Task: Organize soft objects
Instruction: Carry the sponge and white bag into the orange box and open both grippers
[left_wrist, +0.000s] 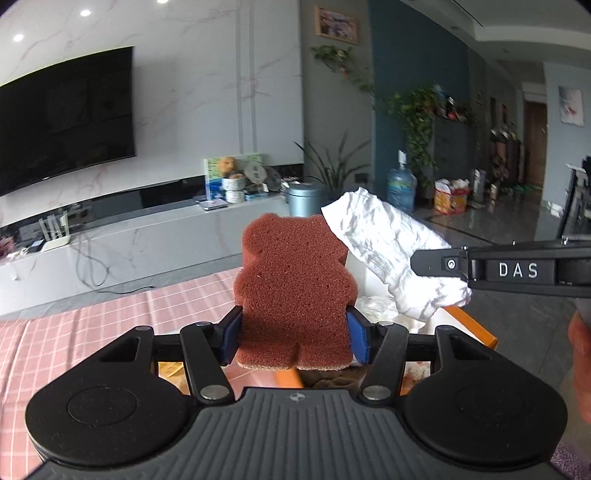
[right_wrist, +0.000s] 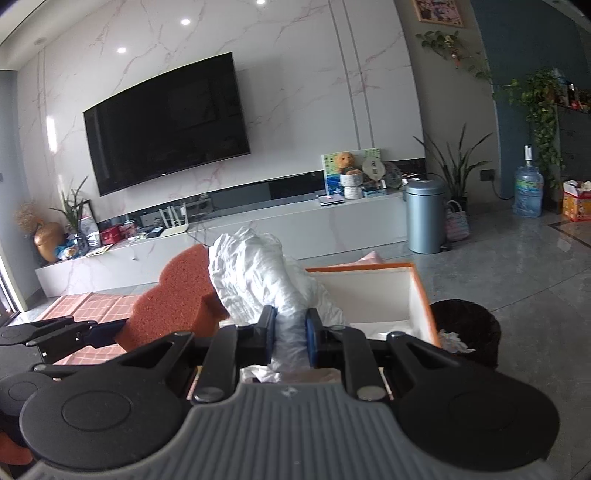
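My left gripper (left_wrist: 293, 338) is shut on a brown bear-shaped sponge (left_wrist: 293, 288) and holds it upright above the table. The sponge also shows in the right wrist view (right_wrist: 173, 302), with the left gripper (right_wrist: 110, 332) at its left. My right gripper (right_wrist: 290, 338) is shut on a crumpled white cloth (right_wrist: 258, 280). In the left wrist view the right gripper (left_wrist: 443, 266) comes in from the right with the white cloth (left_wrist: 391, 254), just right of the sponge. An orange-rimmed white box (right_wrist: 413, 295) lies under and ahead of both grippers; its orange edge shows in the left wrist view (left_wrist: 476, 325).
A pink checked tablecloth (left_wrist: 74, 332) covers the table on the left. A black waste bin (right_wrist: 469, 328) stands on the floor right of the box. A white TV bench (right_wrist: 258, 229), a grey bin (right_wrist: 424, 218) and plants are far behind.
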